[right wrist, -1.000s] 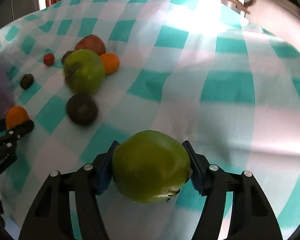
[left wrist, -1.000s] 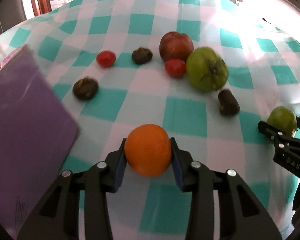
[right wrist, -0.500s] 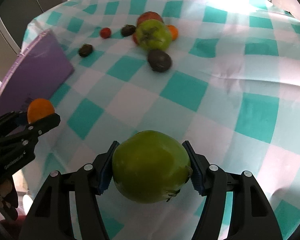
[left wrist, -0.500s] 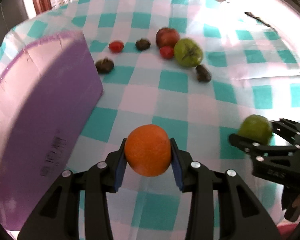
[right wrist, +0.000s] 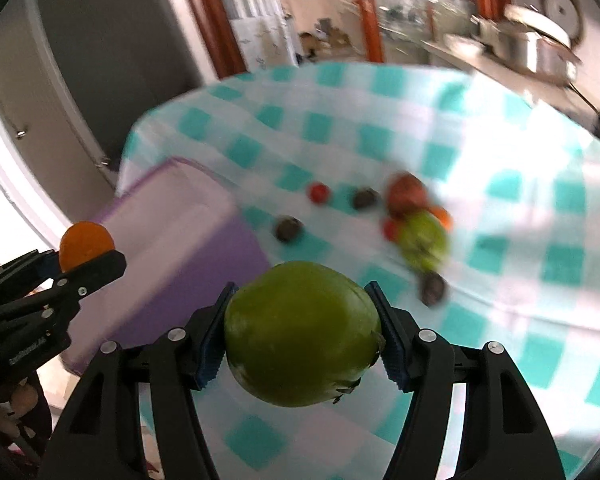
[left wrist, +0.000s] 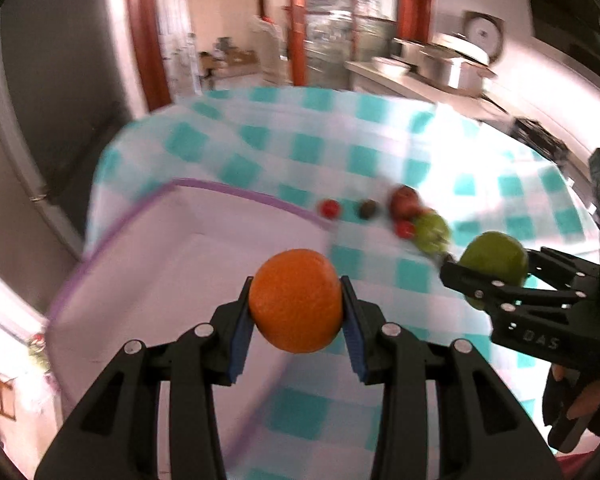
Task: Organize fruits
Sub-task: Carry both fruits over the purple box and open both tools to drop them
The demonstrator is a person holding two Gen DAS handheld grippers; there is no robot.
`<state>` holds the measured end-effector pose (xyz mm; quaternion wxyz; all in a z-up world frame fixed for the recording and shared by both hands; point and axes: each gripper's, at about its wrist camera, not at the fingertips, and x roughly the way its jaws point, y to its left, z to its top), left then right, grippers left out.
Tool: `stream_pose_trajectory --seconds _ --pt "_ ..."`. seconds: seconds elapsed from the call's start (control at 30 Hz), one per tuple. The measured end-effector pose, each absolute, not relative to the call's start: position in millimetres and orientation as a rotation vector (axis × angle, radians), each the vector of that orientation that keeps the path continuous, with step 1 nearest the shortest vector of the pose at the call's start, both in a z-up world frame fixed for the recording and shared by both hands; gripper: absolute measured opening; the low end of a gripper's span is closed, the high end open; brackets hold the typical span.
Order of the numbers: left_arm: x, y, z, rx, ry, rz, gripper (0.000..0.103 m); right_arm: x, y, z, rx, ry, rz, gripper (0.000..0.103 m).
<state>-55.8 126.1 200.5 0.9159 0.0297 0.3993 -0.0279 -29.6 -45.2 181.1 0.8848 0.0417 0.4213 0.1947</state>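
Left gripper [left wrist: 296,312] clamps an orange [left wrist: 295,300], held over the open purple box [left wrist: 148,280] just ahead. Right gripper [right wrist: 302,338] grips a green fruit [right wrist: 302,334], box ahead-left of it. Beyond, more fruit [right wrist: 420,236] sits clustered on the checkered cloth [right wrist: 520,208].

Both wrist views look forward and down from above, sharing the checked tablecloth [left wrist: 380,152] [right wrist: 480,184].

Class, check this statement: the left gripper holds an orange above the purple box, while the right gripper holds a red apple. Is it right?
Not quite. The right gripper holds a green fruit, not a red apple, as the right wrist view shows. The rest stands: the left gripper holds the orange above the purple box.
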Motion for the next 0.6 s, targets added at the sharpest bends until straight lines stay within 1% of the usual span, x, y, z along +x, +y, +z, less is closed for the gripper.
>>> stream_pose_trajectory --seconds 0.13,0.33,0.47,0.6 --pt "-56 178 204 0.063 0.842 0.044 0.040 -20 10 193 0.061 0.887 0.486 0.063" --pt "-49 250 193 0.042 0.921 0.141 0.040 2 91 192 -0.002 0.952 0.563 0.063" --pt "-40 279 183 0.040 0.978 0.154 0.040 20 134 184 -0.038 1.038 0.570 0.063" --pt "-24 287 173 0.048 1.038 0.132 0.040 37 157 166 -0.116 1.109 0.525 0.063"
